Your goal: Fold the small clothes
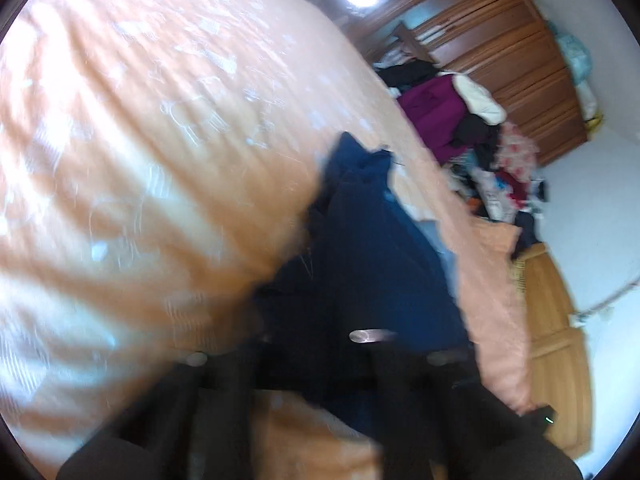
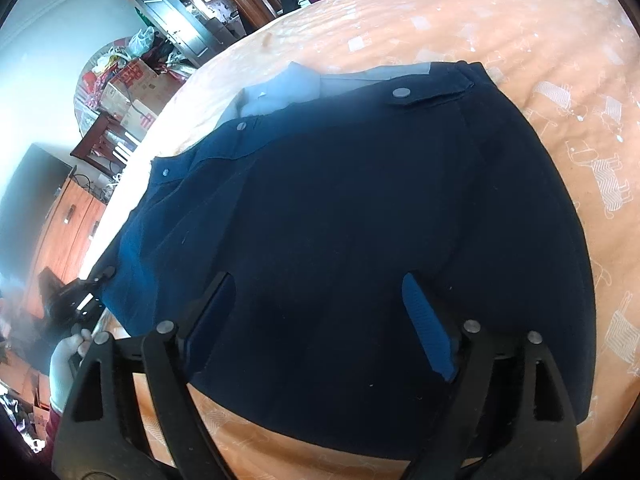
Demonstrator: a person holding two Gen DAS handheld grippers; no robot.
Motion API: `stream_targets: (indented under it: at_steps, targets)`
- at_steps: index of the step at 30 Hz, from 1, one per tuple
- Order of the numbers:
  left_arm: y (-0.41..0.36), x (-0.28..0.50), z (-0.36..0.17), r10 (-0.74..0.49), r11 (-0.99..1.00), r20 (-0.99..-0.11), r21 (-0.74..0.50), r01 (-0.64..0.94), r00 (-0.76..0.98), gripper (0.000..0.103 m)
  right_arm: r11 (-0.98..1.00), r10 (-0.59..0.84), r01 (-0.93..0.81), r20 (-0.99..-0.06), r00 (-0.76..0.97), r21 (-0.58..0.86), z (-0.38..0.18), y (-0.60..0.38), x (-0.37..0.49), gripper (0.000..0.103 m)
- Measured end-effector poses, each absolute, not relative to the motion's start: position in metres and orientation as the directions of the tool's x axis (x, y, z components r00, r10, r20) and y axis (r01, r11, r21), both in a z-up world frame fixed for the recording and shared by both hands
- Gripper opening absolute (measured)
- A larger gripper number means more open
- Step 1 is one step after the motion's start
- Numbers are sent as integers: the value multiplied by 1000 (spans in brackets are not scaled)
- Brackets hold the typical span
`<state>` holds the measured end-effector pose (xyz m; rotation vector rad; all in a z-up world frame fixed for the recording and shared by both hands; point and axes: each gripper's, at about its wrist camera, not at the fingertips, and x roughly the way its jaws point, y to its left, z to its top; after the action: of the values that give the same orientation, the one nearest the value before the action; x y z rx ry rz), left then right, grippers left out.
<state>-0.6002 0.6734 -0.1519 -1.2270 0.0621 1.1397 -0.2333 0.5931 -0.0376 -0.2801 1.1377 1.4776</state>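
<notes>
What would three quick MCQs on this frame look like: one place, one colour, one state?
1. Where does the navy garment lie?
A. on the orange bedspread
B. on the floor
C. in a basket

2. What colour are the pads on the right gripper fingers?
A. red
B. blue
C. white

3. How do the right gripper's fingers stand?
A. shut on the garment
B. shut on nothing
C. spread apart above the garment

Answers:
1 A, orange patterned cloth shows all around the garment.
2 B, the inner face of one finger is ribbed blue.
3 C, dark fabric fills the wide gap between them.
</notes>
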Motion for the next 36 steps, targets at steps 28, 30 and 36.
stream_targets:
  at_steps: [28, 30, 36]
  targets:
    - [683, -492, -93, 689, 263, -579, -361, -895, 436, 7, -307, 176, -869, -874, -453, 389, 10, 882, -515, 93]
    - [685, -481, -91, 684, 283, -590, -326, -902, 429, 8, -308, 161, -898, -913, -375, 315, -4, 890, -527, 92]
    - [686, -457, -87, 680, 352, -595, -248, -903, 428, 11, -255, 236, -898, -877, -418, 359, -23, 892, -490, 22]
